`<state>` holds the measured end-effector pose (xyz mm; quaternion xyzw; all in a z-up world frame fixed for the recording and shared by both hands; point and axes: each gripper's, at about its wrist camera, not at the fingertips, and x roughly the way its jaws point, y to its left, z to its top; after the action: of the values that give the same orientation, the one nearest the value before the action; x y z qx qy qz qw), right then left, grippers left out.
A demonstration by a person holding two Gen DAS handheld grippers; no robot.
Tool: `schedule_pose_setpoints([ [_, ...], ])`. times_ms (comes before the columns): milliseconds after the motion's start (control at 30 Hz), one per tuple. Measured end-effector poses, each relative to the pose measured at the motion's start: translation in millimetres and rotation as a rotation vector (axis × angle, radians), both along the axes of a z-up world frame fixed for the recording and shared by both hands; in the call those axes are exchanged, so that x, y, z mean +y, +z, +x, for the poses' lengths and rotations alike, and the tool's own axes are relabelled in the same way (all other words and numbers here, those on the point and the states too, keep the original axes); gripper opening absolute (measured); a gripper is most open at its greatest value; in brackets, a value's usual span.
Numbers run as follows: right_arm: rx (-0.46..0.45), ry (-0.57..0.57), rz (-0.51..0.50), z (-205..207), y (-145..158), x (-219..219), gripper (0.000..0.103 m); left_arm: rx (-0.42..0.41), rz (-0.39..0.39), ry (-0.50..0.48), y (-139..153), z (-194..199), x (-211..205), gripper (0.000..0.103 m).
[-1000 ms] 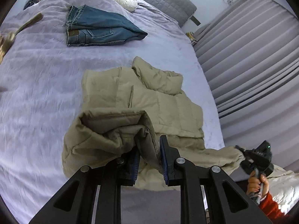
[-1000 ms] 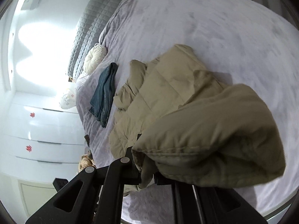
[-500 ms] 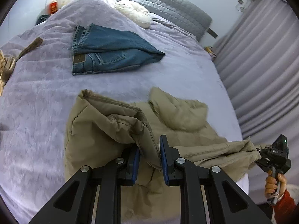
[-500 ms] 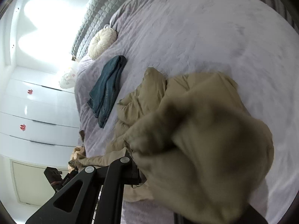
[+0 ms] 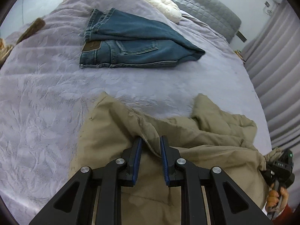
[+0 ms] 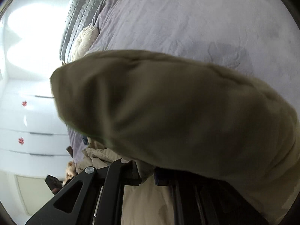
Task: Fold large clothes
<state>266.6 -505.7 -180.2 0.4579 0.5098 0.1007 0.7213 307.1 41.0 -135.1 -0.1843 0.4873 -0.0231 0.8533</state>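
The khaki puffer jacket [image 5: 168, 140] is being spread across the near part of the purple bedspread [image 5: 46, 112], with its collar end bunched up toward the right and the rest lying loose and rumpled. A ridge of its fabric is being pinched between the blue pads of the left gripper [image 5: 151, 150], so that one is clamped on the jacket. Another corner is being held out at the right edge by the right gripper [image 5: 277, 166], which is seen there in the person's hand with cloth bunched at its tip; in its own view the fingertips are being hidden under a big blurry fold of the jacket [image 6: 168, 112], so it's judged to be gripping the jacket too, though the contact itself isn't visible.

Progress-wise, not much of this garment is looking folded yet. It's being stretched between the two tongs, no neat crease is showing, and the sleeves can't be made out. Flattening and the actual folds are judged to be left.

Further back, a pair of jeans [image 5: 135, 43] is lying already folded, well apart from the jacket, and a round cream cushion [image 5: 163, 5] is sitting by the grey quilted headboard [image 5: 206, 5].
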Motion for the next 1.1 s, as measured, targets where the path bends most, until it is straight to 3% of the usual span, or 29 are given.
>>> schedule_pose_setpoints([
  [100, 0.01, 0.004, -0.017, -1.8, 5.8, 1.0, 0.01, -0.004, 0.022, 0.012, 5.3, -0.3, -2.1, 0.022],
  [167, 0.016, 0.02, -0.05, -1.4, 17.3, 1.4, 0.016, -0.018, 0.057, -0.001, 19.7, -7.5, -6.5, 0.023],
  [200, 0.011, 0.027, -0.072, -2.6, 25.3, 1.3, 0.03, -0.027, 0.065, -0.012, 24.8, -10.0, -7.0, 0.023],
  [233, 0.001, 0.029, -0.088, -3.6, 31.3, 0.7, 0.056, -0.047, 0.087, -0.035, 34.4, -15.6, -9.1, 0.024],
  [267, -0.024, 0.031, -0.101, -6.4, 41.3, 0.4, 0.069, -0.058, 0.1, -0.048, 40.2, -19.1, -8.4, 0.032],
  [300, -0.044, 0.033, -0.11, -9.8, 48.4, 0.2, 0.077, -0.073, 0.117, -0.06, 47.1, -23.9, -8.8, 0.072],
  [333, -0.067, 0.037, -0.129, -13.5, 58.3, 0.8, 0.077, -0.106, 0.137, -0.06, 55.8, -31.4, -8.8, 0.095],
  [367, -0.085, 0.047, -0.147, -16.6, 66.8, 2.5, 0.077, -0.149, 0.151, -0.064, 63.8, -39.0, -8.9, 0.095],
  [400, -0.099, 0.058, -0.162, -19.6, 73.2, 5.1, 0.076, -0.166, 0.155, -0.102, 68.7, -43.2, -11.8, 0.095],
  [467, -0.121, 0.112, -0.195, -25.3, 82.1, 17.2, 0.051, -0.141, 0.155, -0.181, 69.2, -44.9, -19.9, 0.095],
  [500, -0.121, 0.142, -0.212, -24.4, 83.3, 24.2, 0.025, -0.127, 0.158, -0.216, 65.1, -44.0, -26.4, 0.095],
  [533, -0.118, 0.18, -0.235, -24.2, 81.4, 31.9, 0.02, -0.118, 0.173, -0.238, 61.4, -42.5, -32.4, 0.095],
  [667, -0.079, 0.307, -0.321, -23.2, 59.2, 63.8, 0.019, -0.079, 0.287, -0.3, 32.3, -26.4, -54.8, 0.095],
  [767, -0.065, 0.325, -0.398, -18.6, 49.3, 59.3, 0.019, -0.023, 0.311, -0.249, 9.7, -8.3, -40.4, 0.095],
  [900, -0.032, 0.249, -0.455, -20.7, 37.8, 16.2, 0.015, 0.035, 0.342, -0.176, -10.3, 2.7, -12.1, 0.095],
  [967, -0.018, 0.194, -0.409, -19.7, 32.1, -5.9, 0.012, 0.05, 0.318, -0.159, -15.4, 3.9, -3.4, 0.095],
  [1100, -0.032, 0.111, -0.454, -17.5, 25.3, -23.6, 0.007, 0.071, 0.267, -0.123, -28.1, 13.6, 7.0, 0.095],
])
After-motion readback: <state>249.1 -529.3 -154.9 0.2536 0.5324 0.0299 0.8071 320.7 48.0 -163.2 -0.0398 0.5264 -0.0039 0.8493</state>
